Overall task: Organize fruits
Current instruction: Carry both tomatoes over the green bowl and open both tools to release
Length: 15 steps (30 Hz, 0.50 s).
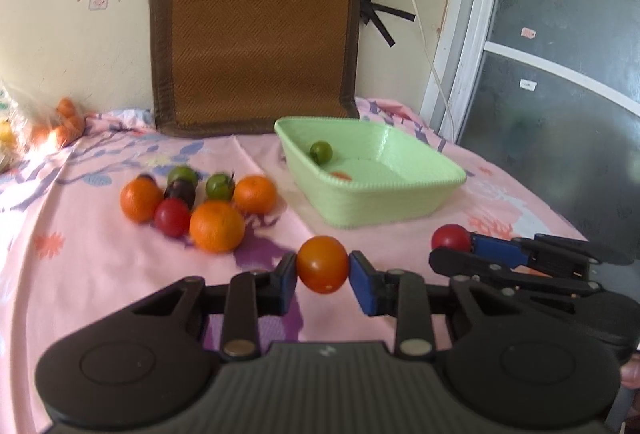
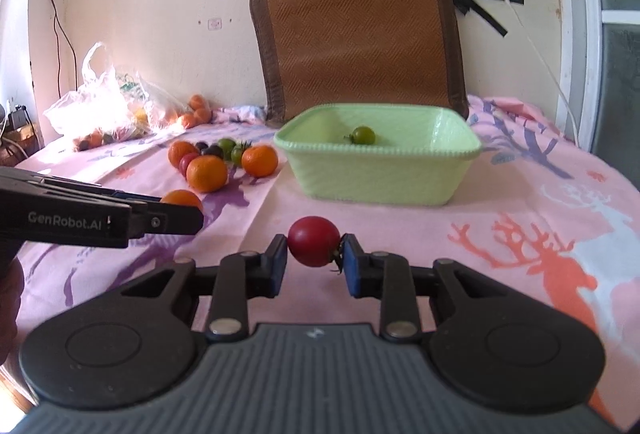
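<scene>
Left hand-held gripper (image 1: pixel 323 270) is clenched on an orange tomato (image 1: pixel 322 264), pads pressing both sides, held clear above the pink sheet (image 1: pixel 80 274). Right hand-held gripper (image 2: pixel 315 249) is clenched on a red tomato (image 2: pixel 314 246), stem end against the right pad, also off the sheet. Both sit near the front edge of the bed, short of the basket (image 2: pixel 384 178).

Risks, as I judge them: both fruits are round, smooth and pinched only at the pad tips, so a jolt or a quick swing could roll one out onto the sheet. The red one is gripped on its stem, an uneven contact that may pivot. Squeezing harder could split the skin. Both grippers are close together and heading for one basket, so they may bump at the rim (image 1: pixel 400 186).

Basket: green, toward the back right of the bed, holds one green tomato (image 2: pixel 363 135) near its far wall, and a bit of something orange-red shows low inside in the left wrist view, too hidden to name. Mostly empty.

Pile (image 1: pixel 200 202) of oranges and small tomatoes lies left of the basket, untouched. Plastic bags (image 2: pixel 100 106) with more fruit at the back left corner.
</scene>
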Tool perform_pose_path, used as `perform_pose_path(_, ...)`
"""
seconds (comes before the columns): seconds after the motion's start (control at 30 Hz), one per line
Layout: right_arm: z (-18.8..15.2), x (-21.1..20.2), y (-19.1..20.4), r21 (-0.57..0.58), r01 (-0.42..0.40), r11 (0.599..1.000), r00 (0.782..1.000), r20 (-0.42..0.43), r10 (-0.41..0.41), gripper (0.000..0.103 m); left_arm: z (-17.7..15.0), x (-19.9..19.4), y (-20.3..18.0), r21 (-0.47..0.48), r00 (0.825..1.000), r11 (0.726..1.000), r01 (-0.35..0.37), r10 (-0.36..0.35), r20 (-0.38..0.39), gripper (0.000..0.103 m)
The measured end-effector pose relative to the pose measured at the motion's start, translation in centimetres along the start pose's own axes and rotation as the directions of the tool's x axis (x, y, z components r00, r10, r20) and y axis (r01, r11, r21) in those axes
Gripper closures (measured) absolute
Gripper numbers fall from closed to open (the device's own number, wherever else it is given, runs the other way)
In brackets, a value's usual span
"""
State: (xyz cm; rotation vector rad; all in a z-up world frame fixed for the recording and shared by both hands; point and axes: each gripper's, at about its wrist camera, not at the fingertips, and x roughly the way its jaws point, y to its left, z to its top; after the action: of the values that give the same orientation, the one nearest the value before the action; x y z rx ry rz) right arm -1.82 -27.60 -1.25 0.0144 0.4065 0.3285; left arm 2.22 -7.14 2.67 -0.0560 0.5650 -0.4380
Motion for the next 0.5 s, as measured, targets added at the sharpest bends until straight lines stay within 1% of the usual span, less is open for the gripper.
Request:
perform_pose_path(0.17, 2.2, -0.2, -1.6, 0.000, 0.039, 0.999, 0.995, 0.094, -0.039, 0.071, 4.1, 2.5, -1.7, 0.041, 0.999, 0.999, 0.021, -0.023, 0.048, 0.074)
perform_pose_path(0.23, 3.1, 0.3, -2.6, 0.009, 0.060, 0.998, 0.991, 0.118, -0.061, 0.071, 5.5, 4.2, -2.3, 0.047, 0.998, 0.998, 0.028, -0.030, 0.049, 0.074)
perform_pose_path(0.3, 3.9, 0.8, -3.6, 0.020, 0.080, 0.997, 0.987, 0.137, -0.082, 0.071, 6.3, 6.0, -2.7, 0.042, 0.999, 0.999, 0.031, -0.033, 0.033, 0.074)
perform_pose_path(0.4, 4.6, 1.9, -5.1, 0.028, 0.103, 0.994, 0.984, 0.141, -0.106, 0.070, 6.9, 8.5, -3.4, 0.046, 1.000, 0.999, 0.016, -0.016, 0.000, 0.074)
perform_pose_path(0.5, 4.7, 3.2, -6.3, 0.031, 0.125, 0.992, 0.985, 0.117, -0.127, 0.070, 7.0, 10.0, -4.0, 0.061, 1.000, 0.998, 0.019, -0.018, -0.018, 0.074)
